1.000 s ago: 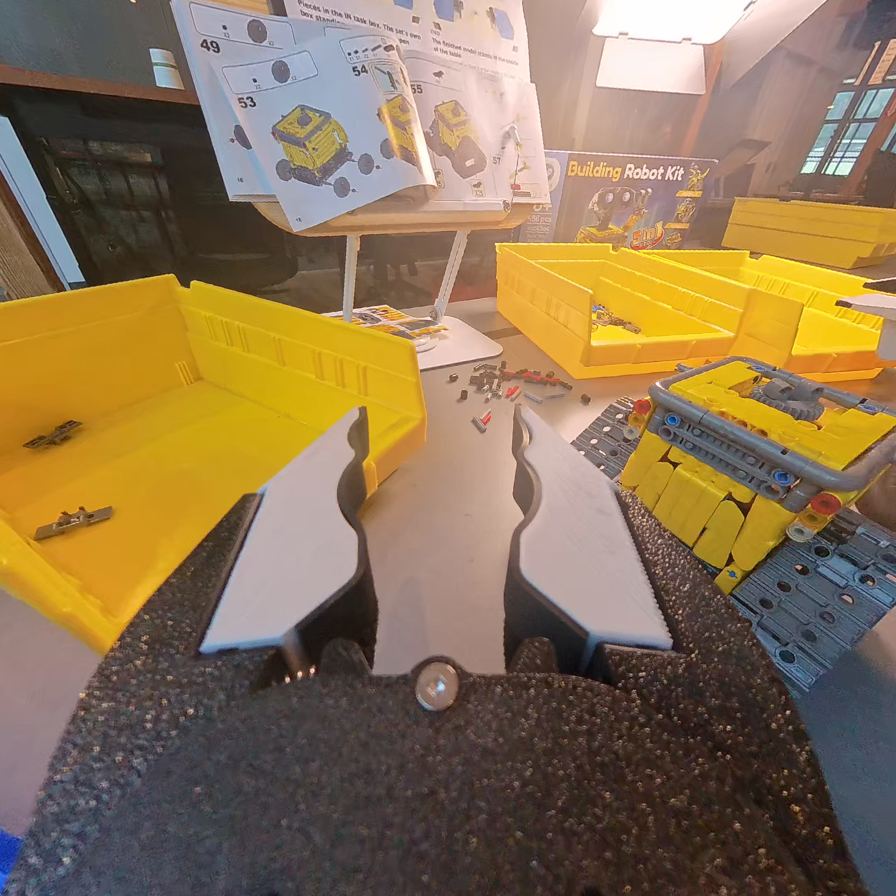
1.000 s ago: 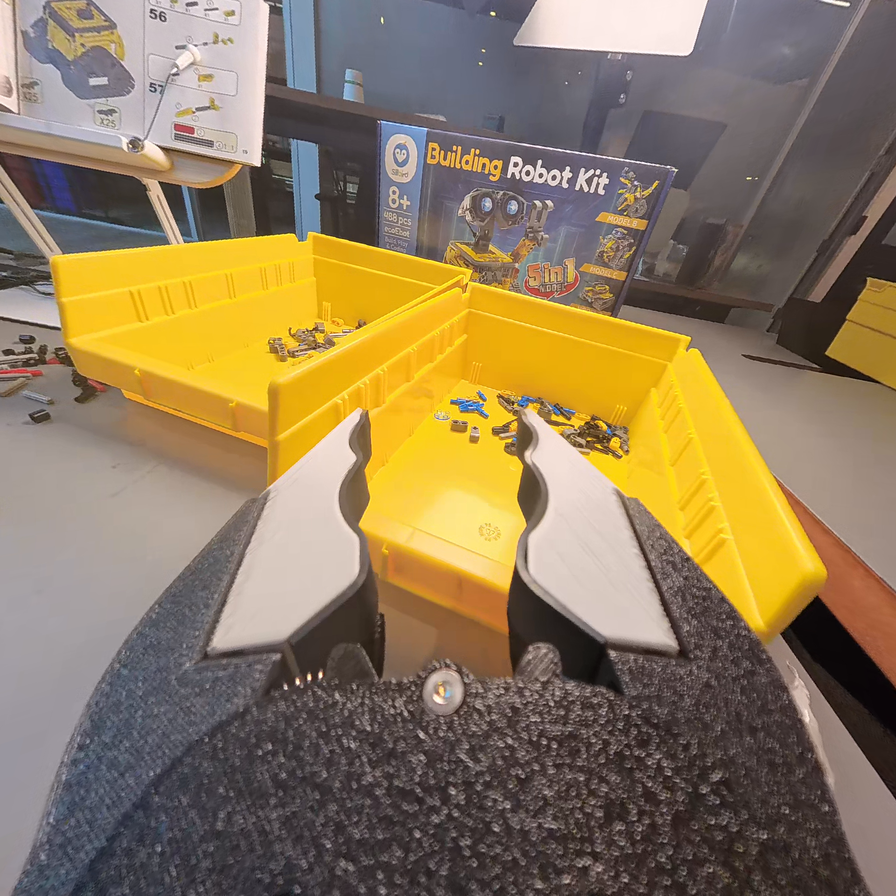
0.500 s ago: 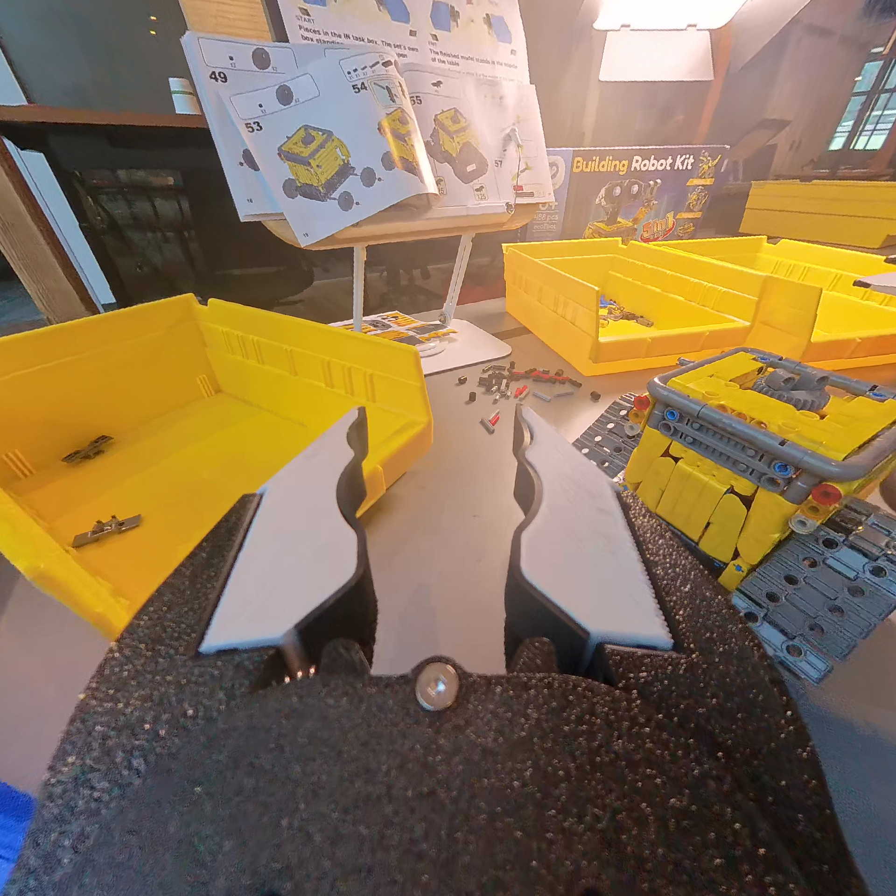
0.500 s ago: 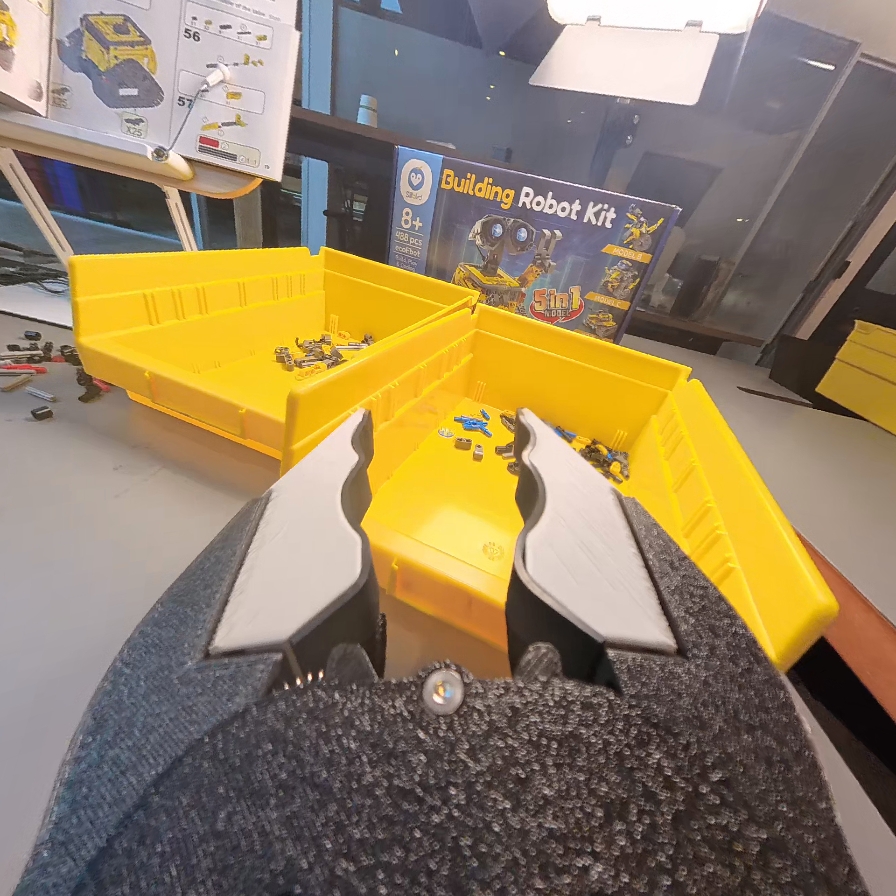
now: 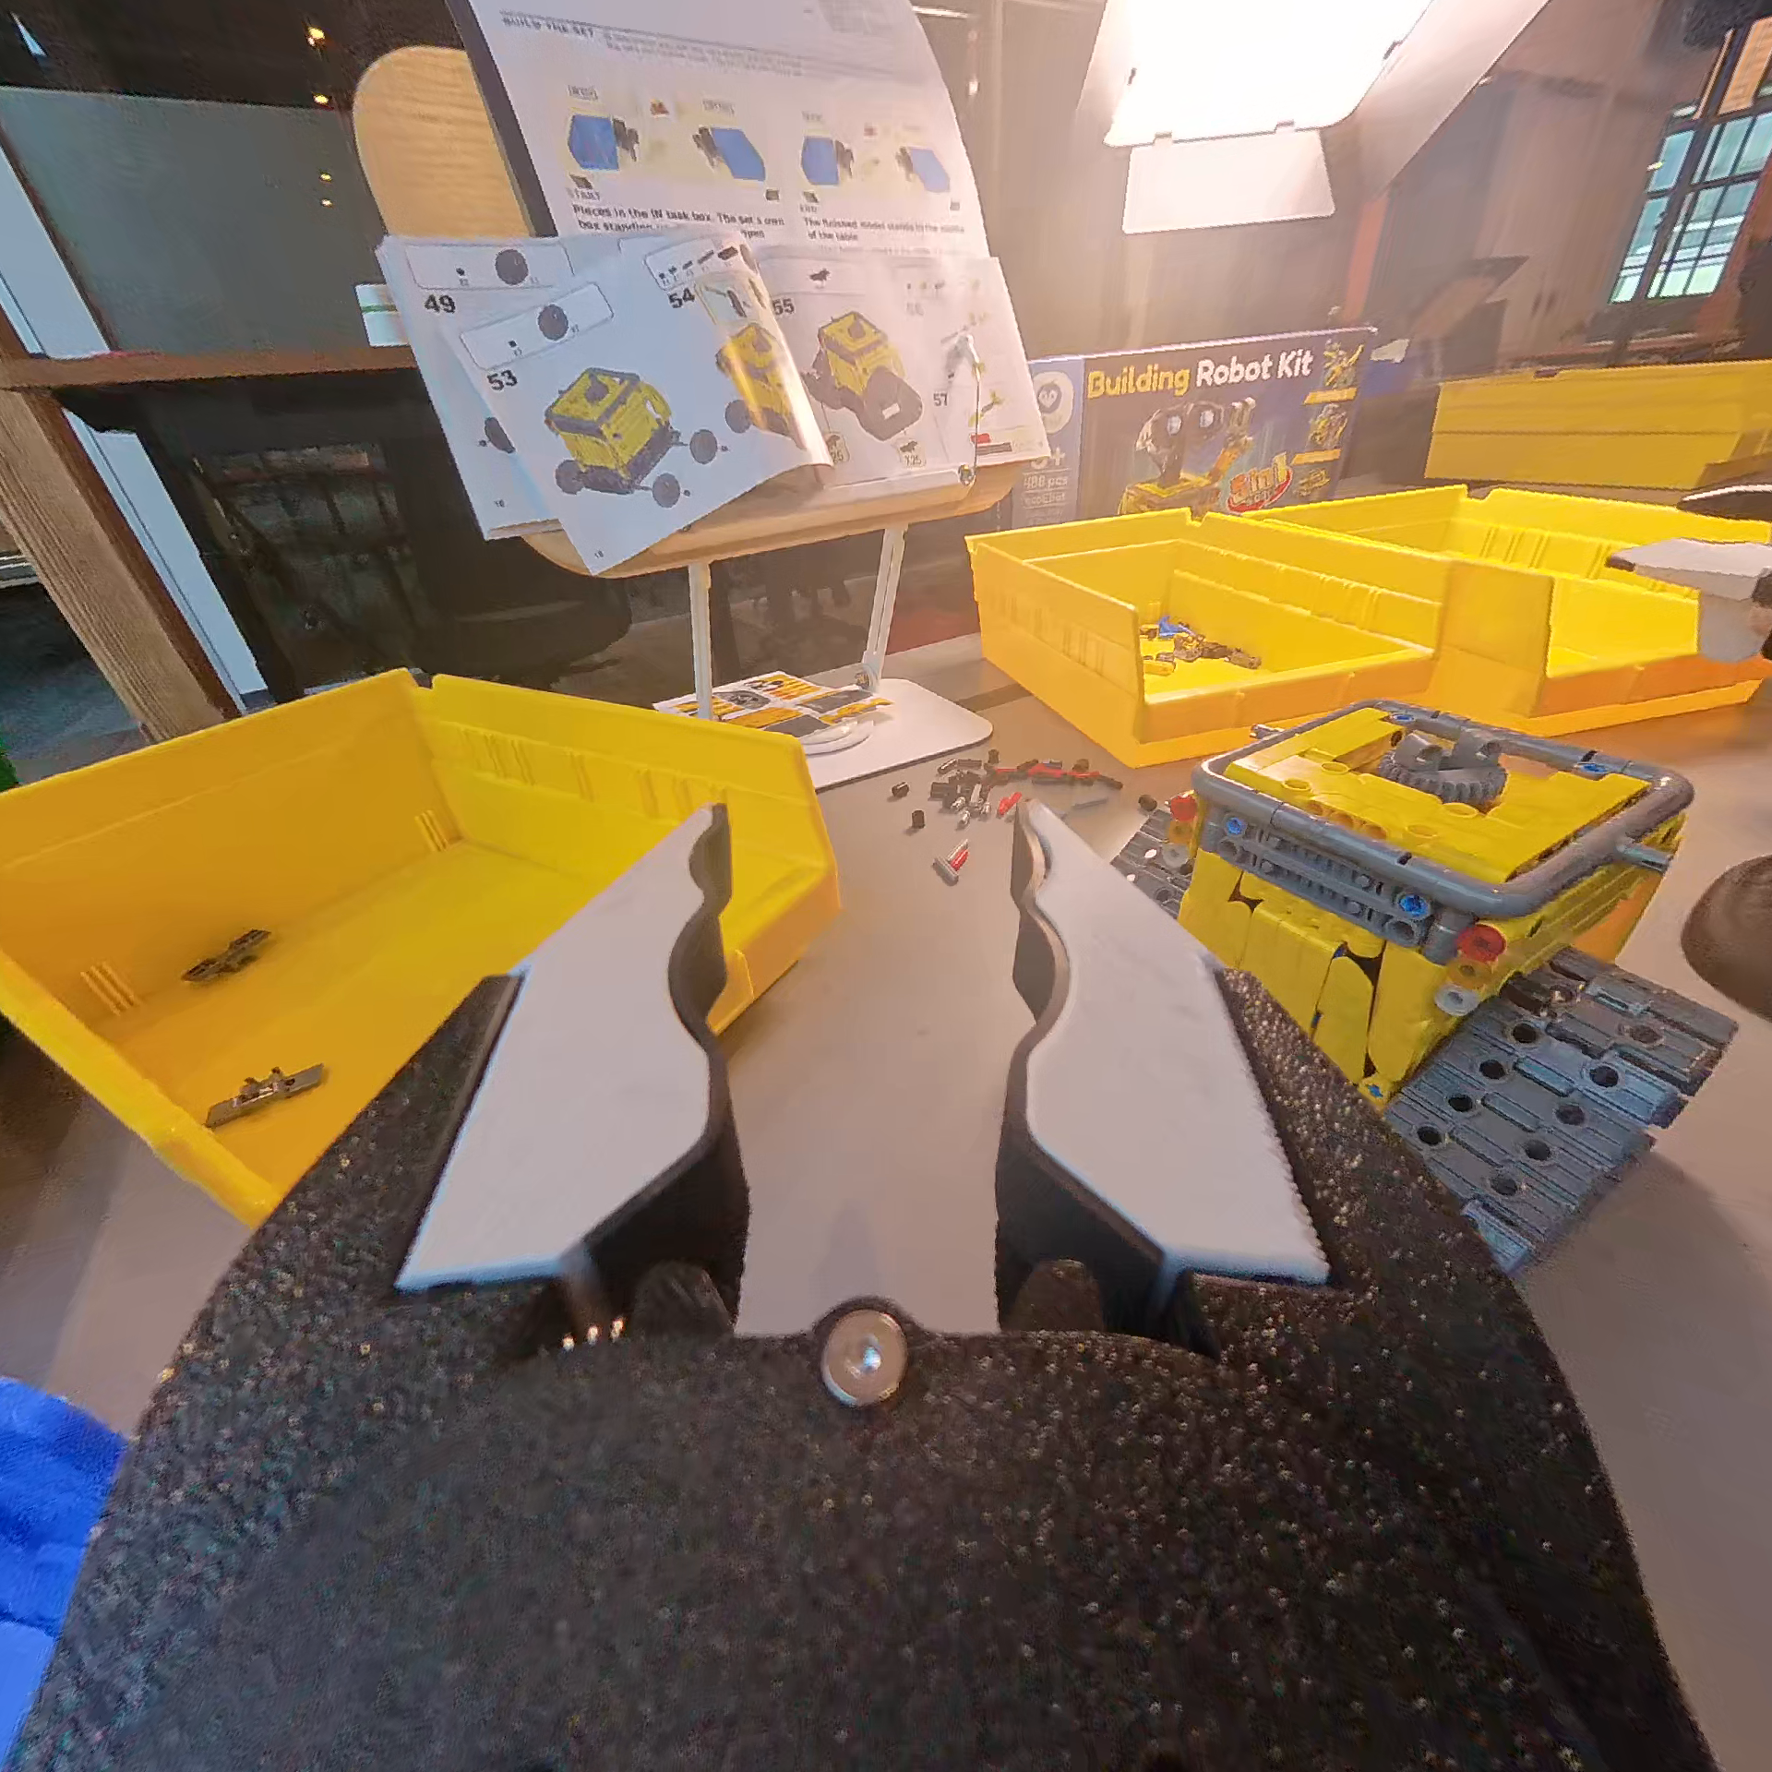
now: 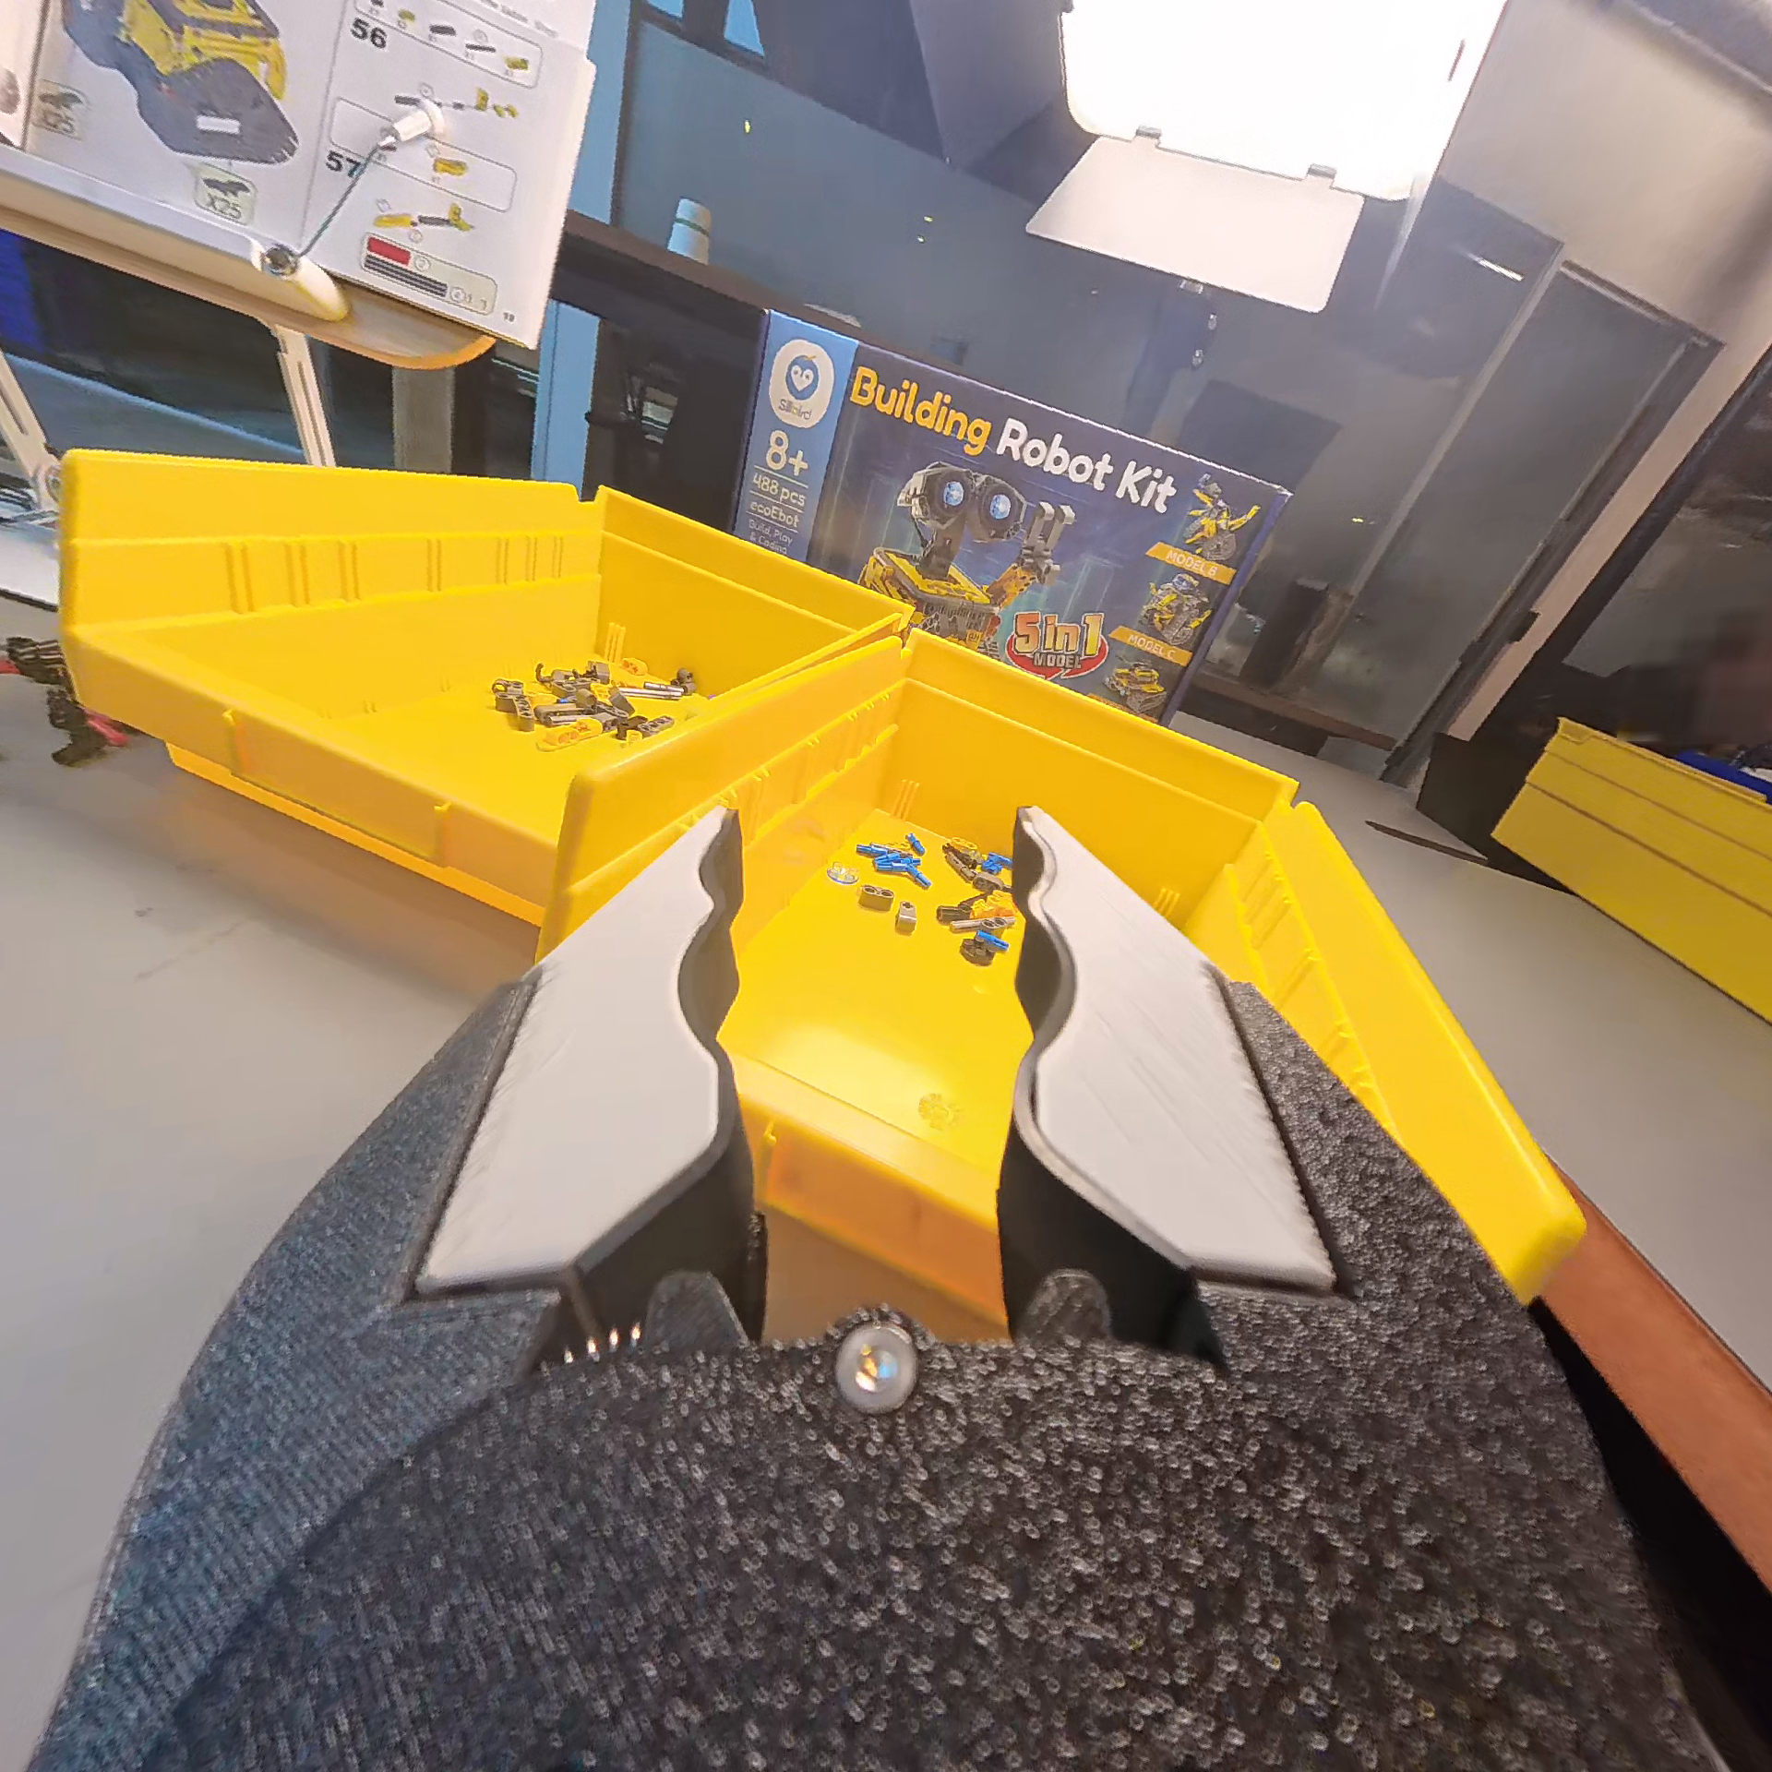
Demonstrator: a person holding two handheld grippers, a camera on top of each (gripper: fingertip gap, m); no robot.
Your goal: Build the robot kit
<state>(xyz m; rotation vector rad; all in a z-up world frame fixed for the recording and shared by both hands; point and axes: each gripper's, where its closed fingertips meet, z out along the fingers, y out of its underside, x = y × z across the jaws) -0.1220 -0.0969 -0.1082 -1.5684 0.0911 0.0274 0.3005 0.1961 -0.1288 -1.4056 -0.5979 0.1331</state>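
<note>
Left tool (image 5: 868,829): spread wide, empty, above bare desk (image 5: 863,1007) between yellow bin (image 5: 594,767) and yellow brick model (image 5: 1419,863). Right tool (image 6: 874,832): spread wide, empty, over near bin (image 6: 1342,1036) holding small blue and grey parts (image 6: 920,877).

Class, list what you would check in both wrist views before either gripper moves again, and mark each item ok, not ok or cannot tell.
1. Left gripper open, holding nothing: ok.
2. Right gripper open, holding nothing: ok.
3. Right fingers aimed into the near yellow bin with small blue and grey parts: ok.
4. Yellow block model clear of the left fingers: ok.
5. Loose pieces lie ahead on the table: ok.
6. Which part to pick: cannot tell.
</note>
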